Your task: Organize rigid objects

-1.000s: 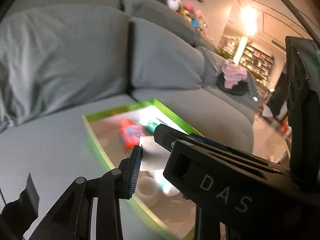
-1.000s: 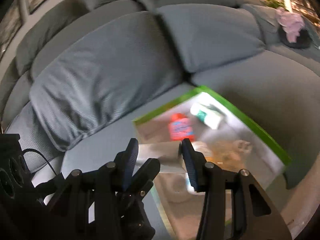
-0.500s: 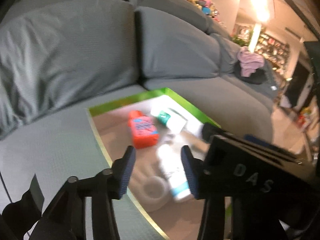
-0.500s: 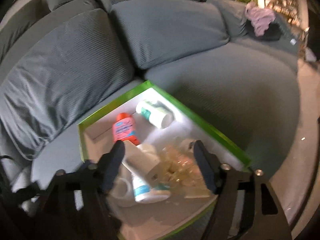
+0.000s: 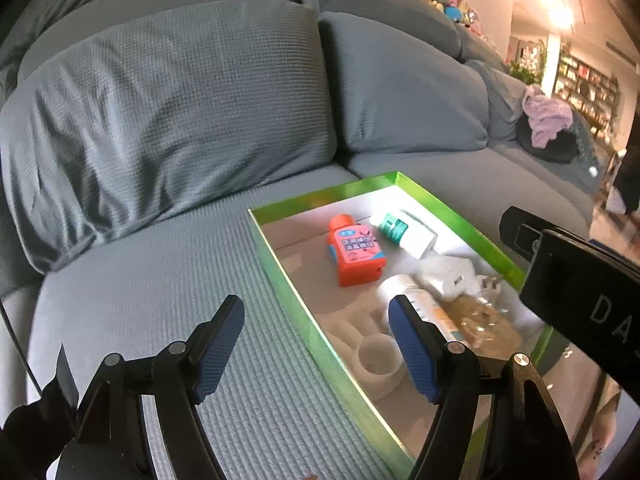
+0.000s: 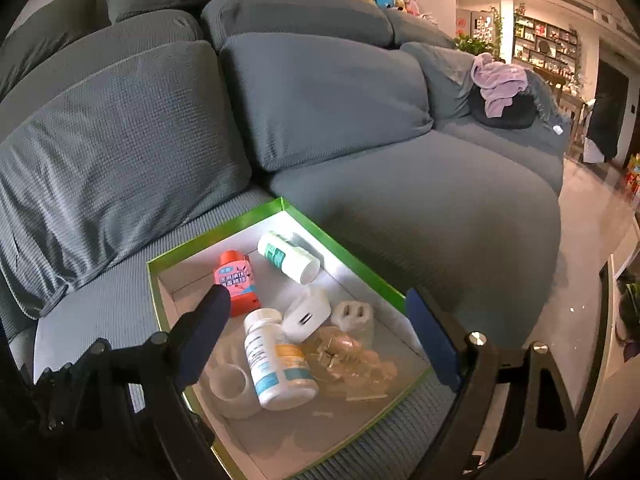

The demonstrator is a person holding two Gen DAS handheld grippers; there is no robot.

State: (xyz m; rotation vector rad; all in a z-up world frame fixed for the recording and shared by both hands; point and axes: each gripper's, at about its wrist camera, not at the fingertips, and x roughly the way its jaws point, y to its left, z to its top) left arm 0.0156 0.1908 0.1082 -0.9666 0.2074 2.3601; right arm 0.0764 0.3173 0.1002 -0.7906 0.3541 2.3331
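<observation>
Both grippers are hanging over a green-rimmed box that is sitting on the grey sofa seat, near the seat's front edge. The left gripper is holding its jaws wide apart and gripping nothing, straddling the box's left wall. The right gripper is likewise spreading its jaws wide and empty above the box.

Nearest inside the box, a white tape roll is lying in the near left corner, beside a white pill bottle resting on its side. Just right of that, a clear bag of small brass pieces is lying touching the bottle. Behind them a white charger and a white plug adapter are sitting side by side. Farther back, an orange bottle is lying flat, and a white tube with a green label is lying toward the far corner.

Beyond, back cushions are leaning against the sofa back, and a lilac cloth is lying at the far end.
</observation>
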